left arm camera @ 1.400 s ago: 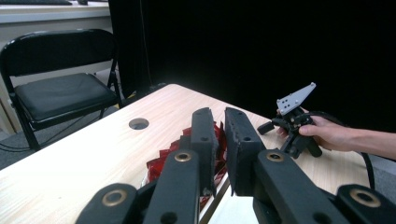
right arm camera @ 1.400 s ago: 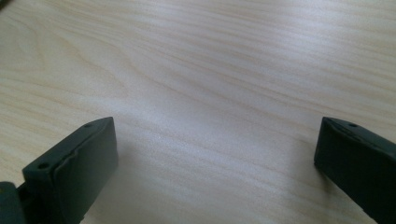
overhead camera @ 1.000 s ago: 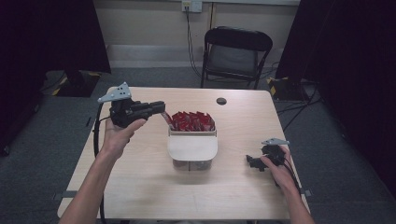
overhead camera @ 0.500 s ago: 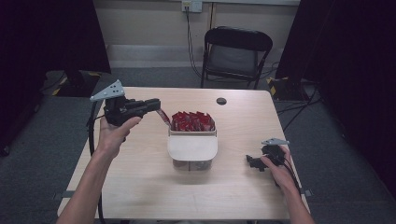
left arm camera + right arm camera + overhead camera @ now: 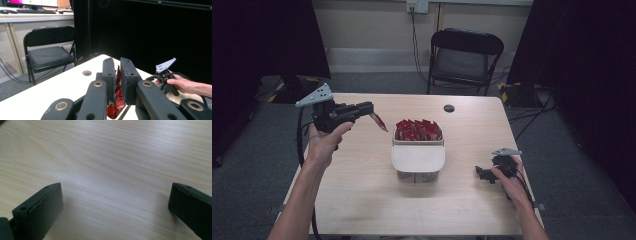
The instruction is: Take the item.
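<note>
Red packet (image 5: 379, 122) in left gripper (image 5: 371, 111) (clamped).

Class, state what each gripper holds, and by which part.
Left gripper pinches a red packet by its upper end. Right gripper, jaws open, holds nothing.

A black folding chair (image 5: 466, 57) is standing on the grey carpet beyond the far edge of the light wooden table (image 5: 362, 200), and it is also showing at the left of the left gripper view (image 5: 48, 52). A cable is hanging down the far wall from an outlet (image 5: 417, 6) behind it. Dark curtains are flanking the scene at left and right. A small round hole (image 5: 449, 108) is sitting near the table's far edge.
</note>
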A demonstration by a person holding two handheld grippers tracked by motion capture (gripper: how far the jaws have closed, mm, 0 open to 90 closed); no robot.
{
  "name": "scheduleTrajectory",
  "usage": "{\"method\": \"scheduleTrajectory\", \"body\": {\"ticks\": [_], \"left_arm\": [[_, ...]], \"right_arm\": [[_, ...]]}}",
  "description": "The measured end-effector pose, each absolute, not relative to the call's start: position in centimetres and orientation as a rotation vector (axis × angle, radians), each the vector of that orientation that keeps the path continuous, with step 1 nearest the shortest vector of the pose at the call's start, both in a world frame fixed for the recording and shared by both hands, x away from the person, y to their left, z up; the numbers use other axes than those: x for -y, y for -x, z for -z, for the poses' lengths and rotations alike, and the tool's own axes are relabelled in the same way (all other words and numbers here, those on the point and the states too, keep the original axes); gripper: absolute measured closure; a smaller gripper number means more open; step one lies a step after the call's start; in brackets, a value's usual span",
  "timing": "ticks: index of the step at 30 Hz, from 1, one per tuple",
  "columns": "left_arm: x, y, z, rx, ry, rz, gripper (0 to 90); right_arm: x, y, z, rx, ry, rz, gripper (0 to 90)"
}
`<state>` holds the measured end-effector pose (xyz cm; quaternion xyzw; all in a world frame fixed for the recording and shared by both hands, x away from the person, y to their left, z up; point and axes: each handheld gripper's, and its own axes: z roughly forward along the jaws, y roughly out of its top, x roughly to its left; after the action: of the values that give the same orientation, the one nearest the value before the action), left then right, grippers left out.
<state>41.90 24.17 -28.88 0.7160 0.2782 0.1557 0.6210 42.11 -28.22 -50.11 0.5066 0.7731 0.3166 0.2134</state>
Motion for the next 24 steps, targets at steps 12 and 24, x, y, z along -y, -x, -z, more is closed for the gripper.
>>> {"method": "scheduleTrajectory", "body": {"ticks": [12,24], "left_arm": [[-25.4,-43.1,31.0,-0.723,-1.677,-0.371,83.0],[-25.8,-44.6,33.6,-0.792,-1.719,-0.366,83.0]], "right_arm": [[28.2,-42.1,50.1,-2.146,-1.406,-0.879,0.0],[28.2,-42.1,50.1,-2.148,-1.405,-0.882,0.0]]}}
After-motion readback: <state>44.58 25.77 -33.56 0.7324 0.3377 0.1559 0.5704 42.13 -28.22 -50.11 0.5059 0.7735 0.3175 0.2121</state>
